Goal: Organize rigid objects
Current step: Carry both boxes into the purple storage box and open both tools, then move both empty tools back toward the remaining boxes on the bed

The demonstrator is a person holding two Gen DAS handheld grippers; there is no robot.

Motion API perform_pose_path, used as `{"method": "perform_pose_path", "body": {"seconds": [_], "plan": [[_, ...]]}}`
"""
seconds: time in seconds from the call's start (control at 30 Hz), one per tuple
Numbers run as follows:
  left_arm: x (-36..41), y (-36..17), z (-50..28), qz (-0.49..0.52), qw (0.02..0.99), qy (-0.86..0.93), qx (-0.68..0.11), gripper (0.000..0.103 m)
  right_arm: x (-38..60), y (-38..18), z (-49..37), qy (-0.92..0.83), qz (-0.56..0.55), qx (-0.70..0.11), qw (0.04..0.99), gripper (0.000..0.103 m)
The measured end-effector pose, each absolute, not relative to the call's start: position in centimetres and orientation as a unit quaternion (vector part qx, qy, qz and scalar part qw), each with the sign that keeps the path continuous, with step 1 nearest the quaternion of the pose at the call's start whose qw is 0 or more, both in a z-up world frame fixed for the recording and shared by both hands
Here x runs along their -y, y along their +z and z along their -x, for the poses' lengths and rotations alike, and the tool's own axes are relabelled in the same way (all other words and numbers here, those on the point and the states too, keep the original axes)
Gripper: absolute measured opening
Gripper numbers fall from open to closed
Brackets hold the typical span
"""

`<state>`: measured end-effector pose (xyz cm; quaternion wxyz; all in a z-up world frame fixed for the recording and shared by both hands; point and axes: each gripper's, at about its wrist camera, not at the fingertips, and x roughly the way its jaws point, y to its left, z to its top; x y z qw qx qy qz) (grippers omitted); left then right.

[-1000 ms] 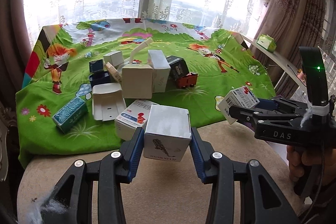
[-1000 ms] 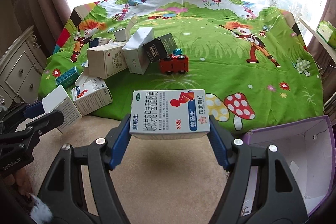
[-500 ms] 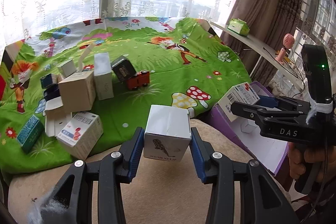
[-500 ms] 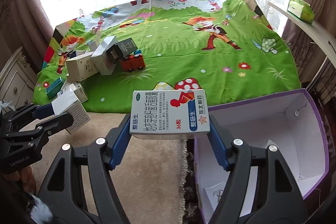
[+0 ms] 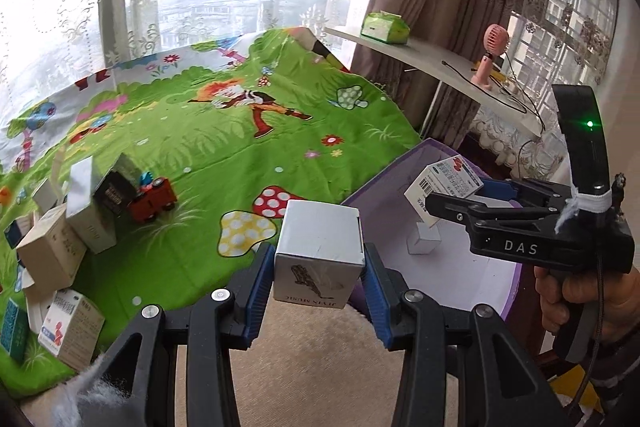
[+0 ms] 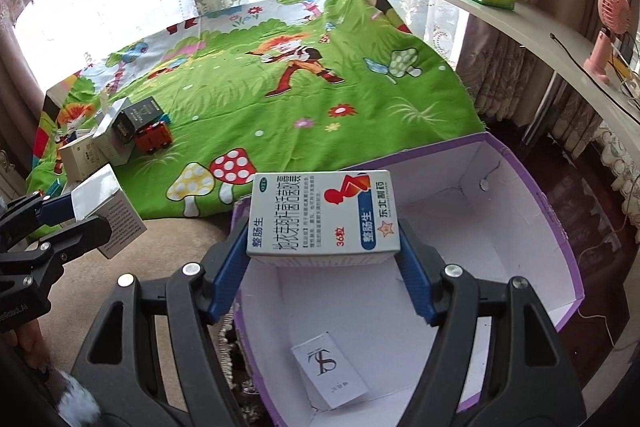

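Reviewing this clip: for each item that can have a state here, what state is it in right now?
Left tool: shut on the white cube box, held off the surface.
Right tool: shut on the medicine box, held over the purple bin.
Purple bin: open, one small white box lying inside.
Red toy car: upright on the cloth.

Purple bin [image 6: 556, 227] lies open, only one small box [image 6: 330, 375] inside.

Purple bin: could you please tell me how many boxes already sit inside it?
1: a white box with a black logo, on the floor of the purple bin, by its near wall. The held medicine box may hide others.
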<state>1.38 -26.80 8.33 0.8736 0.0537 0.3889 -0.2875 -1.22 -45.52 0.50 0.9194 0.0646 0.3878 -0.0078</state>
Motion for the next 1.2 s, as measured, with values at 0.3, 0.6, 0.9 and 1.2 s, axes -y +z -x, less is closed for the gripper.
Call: {"method": "perform_pose_path", "body": {"seconds": [0.3,0.6,0.9,1.2], "plan": [[31.4,7.8,-1.6,-0.071,0.853,-0.335,-0.395,0.045,48.0,0.3,1.6,-0.041,-0.071,-0.384,0.920,0.073],[32.7,7.3,-2.0,-0.064,0.847,-0.340,-0.403,0.064,48.8,0.2,1.5,-0.058,-0.075,-0.385,0.918,0.078],[30.8,7.2,-2.7,-0.033,0.857,-0.313,-0.408,0.064,47.8,0.0,1.2,-0.051,-0.064,-0.393,0.916,0.078],[27.8,7.2,-3.0,-0.001,0.869,-0.284,-0.404,0.064,46.2,0.0,1.0,-0.021,-0.077,-0.397,0.914,0.080]]}}
